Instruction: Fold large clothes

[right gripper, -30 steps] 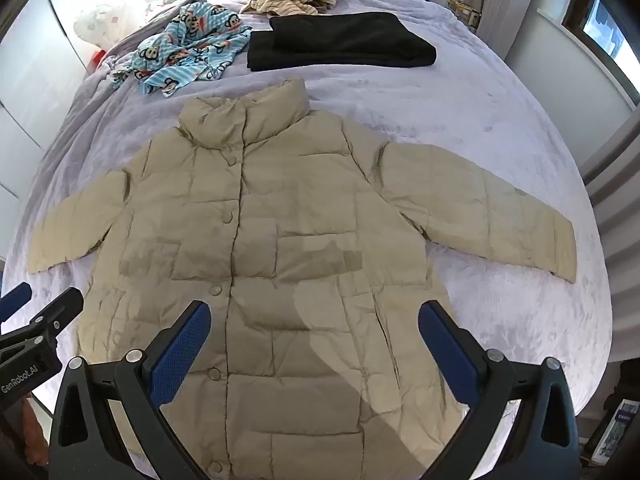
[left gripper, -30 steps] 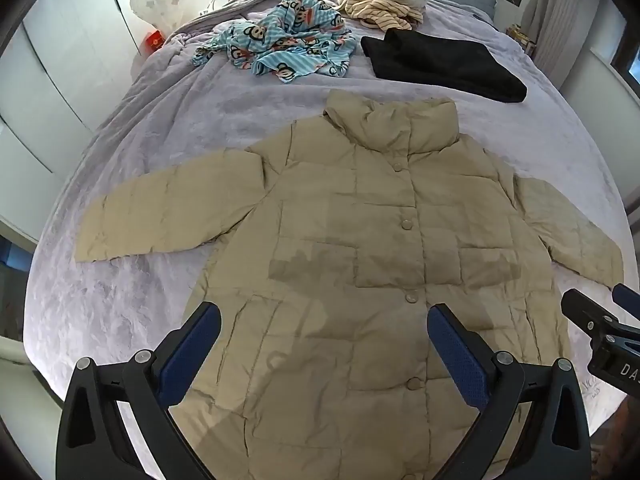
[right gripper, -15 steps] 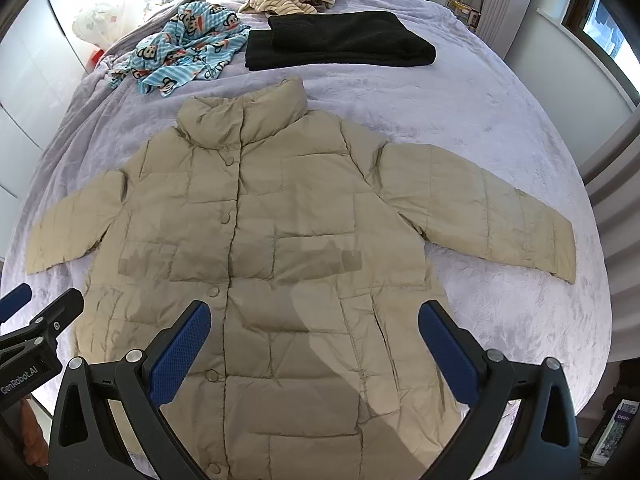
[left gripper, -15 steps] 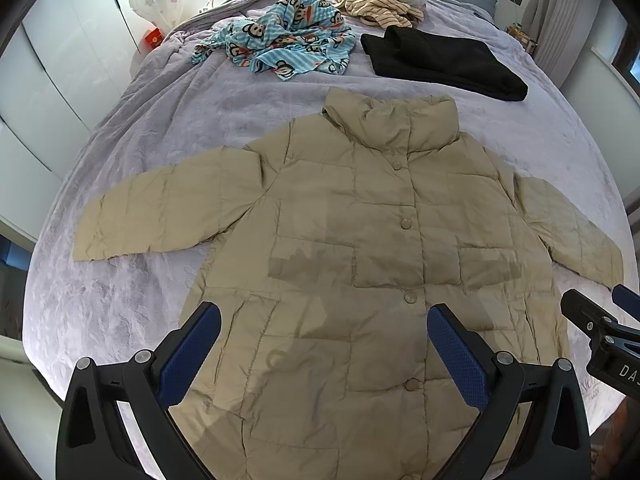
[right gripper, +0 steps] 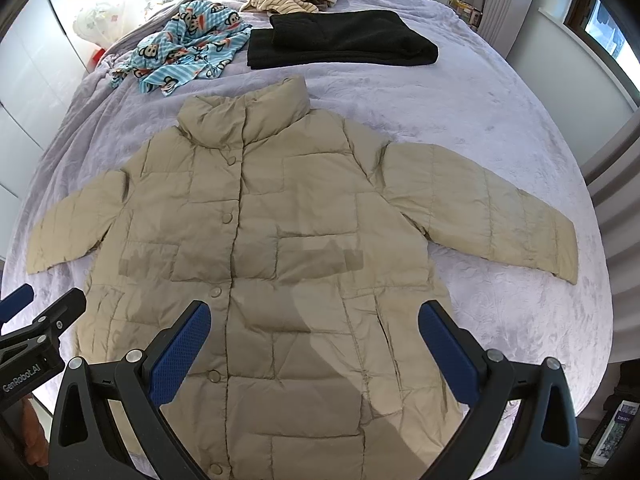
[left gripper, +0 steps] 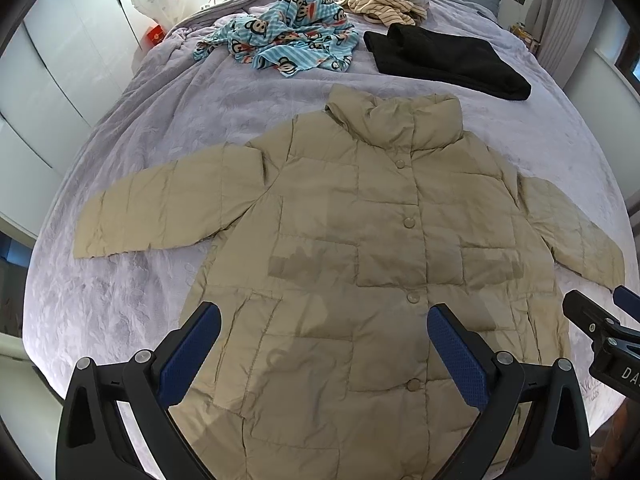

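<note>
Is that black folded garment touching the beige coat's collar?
Apart. The right wrist view shows a strip of bare purple bedspread between the black folded garment and the collar of the beige coat.

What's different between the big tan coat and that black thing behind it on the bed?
The beige puffer coat lies spread flat, sleeves out to both sides; the black garment is already folded into a compact rectangle. The coat is quilted with snap buttons down the front; the black one looks plain and fuzzy. The coat covers far more of the bed. Both rest on the lilac bedspread.
</note>
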Demonstrator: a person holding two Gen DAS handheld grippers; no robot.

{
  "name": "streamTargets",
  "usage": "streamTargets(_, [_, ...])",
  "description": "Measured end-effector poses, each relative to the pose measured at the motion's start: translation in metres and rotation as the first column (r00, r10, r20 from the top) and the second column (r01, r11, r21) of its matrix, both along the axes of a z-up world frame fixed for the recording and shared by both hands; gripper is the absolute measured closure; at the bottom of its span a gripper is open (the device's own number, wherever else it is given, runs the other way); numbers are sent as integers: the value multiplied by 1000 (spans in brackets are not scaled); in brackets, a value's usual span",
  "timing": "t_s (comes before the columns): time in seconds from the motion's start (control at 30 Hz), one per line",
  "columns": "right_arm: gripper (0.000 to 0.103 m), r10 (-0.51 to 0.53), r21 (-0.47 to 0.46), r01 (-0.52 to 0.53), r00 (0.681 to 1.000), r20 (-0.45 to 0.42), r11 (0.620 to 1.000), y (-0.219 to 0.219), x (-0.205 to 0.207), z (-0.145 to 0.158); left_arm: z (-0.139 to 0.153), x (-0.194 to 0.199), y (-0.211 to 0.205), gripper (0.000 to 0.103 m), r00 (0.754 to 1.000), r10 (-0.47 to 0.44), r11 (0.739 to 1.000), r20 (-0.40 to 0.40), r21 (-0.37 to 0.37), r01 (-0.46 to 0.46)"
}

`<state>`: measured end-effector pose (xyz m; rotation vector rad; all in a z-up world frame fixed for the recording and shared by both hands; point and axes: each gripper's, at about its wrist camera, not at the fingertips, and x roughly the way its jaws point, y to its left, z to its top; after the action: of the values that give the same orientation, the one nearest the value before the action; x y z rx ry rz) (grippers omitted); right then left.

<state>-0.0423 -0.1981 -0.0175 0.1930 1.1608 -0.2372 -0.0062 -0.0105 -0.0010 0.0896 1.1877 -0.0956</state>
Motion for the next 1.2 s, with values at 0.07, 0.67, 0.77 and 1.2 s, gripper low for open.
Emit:
streamTargets(0.07, [0, 2, 3, -2, 1000, -1, 1000, 0, 0, -1, -1, 0, 1, 0, 1000, 1, 1000, 0, 0, -1])
streamTargets(0.67, [0, 2, 3, -2, 1000, -4, 1000, 1, 3, -2, -4, 2, 0, 0, 1000, 2, 1000, -4, 8, -2])
streamTargets(0.77, [0, 3, 3, -3, 1000, -3, 1000, 0, 3, -2, -6, 2, 1, 0, 1000, 0, 1000, -5, 9, 0])
streamTargets(1.2, [0, 2, 3, -2, 1000, -6, 1000, 1, 3, -4, -6, 4, 1, 0, 1000, 4, 1000, -10, 11, -4])
